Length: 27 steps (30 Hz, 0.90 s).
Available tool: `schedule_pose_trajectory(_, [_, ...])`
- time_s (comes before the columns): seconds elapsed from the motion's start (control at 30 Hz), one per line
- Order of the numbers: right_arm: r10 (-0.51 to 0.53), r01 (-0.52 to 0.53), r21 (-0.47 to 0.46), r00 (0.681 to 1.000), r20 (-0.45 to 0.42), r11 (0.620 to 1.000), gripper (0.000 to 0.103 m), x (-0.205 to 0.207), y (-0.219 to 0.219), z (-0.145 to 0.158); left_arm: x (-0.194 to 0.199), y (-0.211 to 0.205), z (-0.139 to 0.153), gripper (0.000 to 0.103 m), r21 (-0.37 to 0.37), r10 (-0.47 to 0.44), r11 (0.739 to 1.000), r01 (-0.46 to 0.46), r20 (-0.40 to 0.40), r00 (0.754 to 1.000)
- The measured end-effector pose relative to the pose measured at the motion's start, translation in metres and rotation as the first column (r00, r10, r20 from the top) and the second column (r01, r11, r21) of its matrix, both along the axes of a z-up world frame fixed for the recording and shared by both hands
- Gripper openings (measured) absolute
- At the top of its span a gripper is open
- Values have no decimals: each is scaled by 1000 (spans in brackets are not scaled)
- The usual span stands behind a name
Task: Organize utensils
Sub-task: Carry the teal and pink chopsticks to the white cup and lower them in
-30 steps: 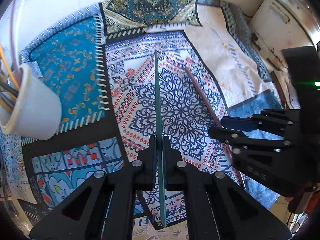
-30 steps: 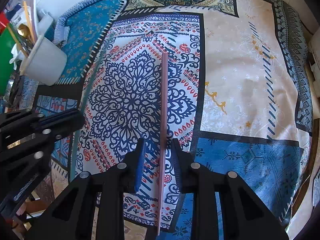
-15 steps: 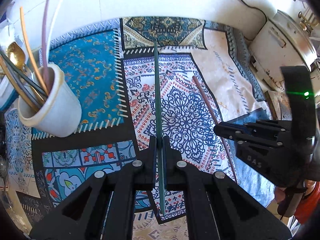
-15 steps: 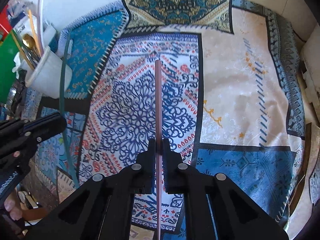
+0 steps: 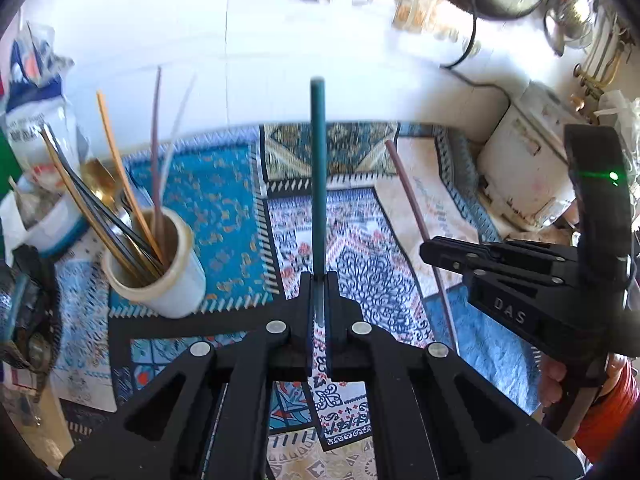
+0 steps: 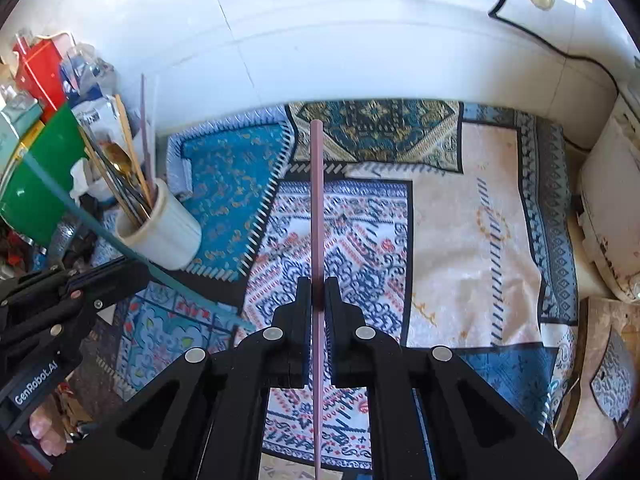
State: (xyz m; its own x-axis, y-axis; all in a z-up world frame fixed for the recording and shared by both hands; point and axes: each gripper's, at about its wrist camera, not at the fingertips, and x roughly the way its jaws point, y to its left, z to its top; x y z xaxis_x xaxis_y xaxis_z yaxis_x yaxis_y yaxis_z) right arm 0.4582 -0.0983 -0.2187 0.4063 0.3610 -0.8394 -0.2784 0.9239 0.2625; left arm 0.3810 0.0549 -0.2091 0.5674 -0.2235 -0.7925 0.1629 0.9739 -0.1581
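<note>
Left gripper fingers clamped on green chopstick, right gripper fingers on pink chopstick, both above patterned table.

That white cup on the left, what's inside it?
The white cup holds upright sticks: orange, purple, pale, dark and brass-coloured, and a gold spoon pokes up beside them. Its wall hides their lower ends and the bottom.

Counted: two loose sticks, one holder cup, two grippers

One teal stick and one pink stick are seen right of the single white cup; each is held by one of two grippers. Sticks inside the cup cannot be counted exactly.
</note>
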Motion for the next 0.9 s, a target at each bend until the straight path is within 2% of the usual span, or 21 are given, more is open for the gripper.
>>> schedule_pose_trajectory(0.43, [37, -43, 39, 989, 144, 998, 6, 16, 33, 54, -17, 31, 51, 2, -15, 56, 998, -54, 134, 989])
schedule_pose_trajectory(0.7, [86, -109, 82, 967, 241, 991, 6, 30, 79, 85, -27, 75, 71, 2, -27, 157, 988, -155, 179, 971])
schedule_pose_trajectory(0.9, [113, -150, 120, 957, 267, 981, 6, 44, 115, 89, -29, 109, 80, 2, -31, 233, 972, -231, 202, 951])
